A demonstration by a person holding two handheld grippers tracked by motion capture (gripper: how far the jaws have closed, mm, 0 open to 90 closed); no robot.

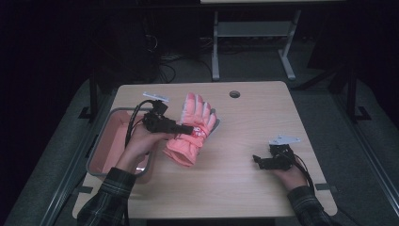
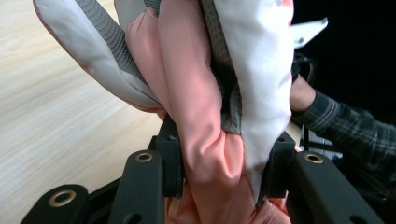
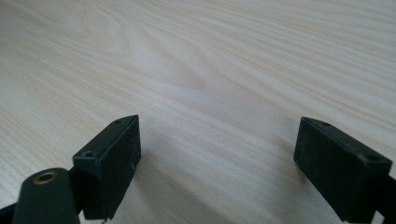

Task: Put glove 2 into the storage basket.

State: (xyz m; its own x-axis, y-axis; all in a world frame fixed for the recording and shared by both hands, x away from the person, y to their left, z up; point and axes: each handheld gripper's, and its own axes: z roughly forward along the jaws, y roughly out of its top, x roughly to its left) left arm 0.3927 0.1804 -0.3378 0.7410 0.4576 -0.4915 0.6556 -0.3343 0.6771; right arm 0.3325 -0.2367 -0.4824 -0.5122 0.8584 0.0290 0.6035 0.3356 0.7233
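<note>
We hold a pink and white glove point(image 1: 190, 129) in the left tongs point(image 1: 187, 128); in the left gripper view their pads press on the padded fabric point(image 2: 212, 140) from both sides, so the jaws are closed on it at its middle, with the fingers of the glove rising beyond the tips and the cuff hanging below; in the high view the glove seems lifted, or at most brushing the bench point(image 1: 244, 165) with its cuff; we cannot tell which.

The right tongs point(image 1: 256, 160) rest low over bare wood, well apart from the glove, off to the right of the left tongs; in the right gripper view point(image 3: 217, 154) their jaws stand wide with nothing between them.

A grey tray with a pink inside point(image 1: 96, 157) lies just behind and to the left of the left tongs, under our left forearm.

We judge the pick-up as done and the carrying as under way; what is left, as we read it, is to bring the glove to its place, perhaps that tray, and to let it go; the right tongs have no share in it yet.

There is a small red patch with white marks near the wrist of the glove, just beside the left tongs' tips; it is too small for us to read.
</note>
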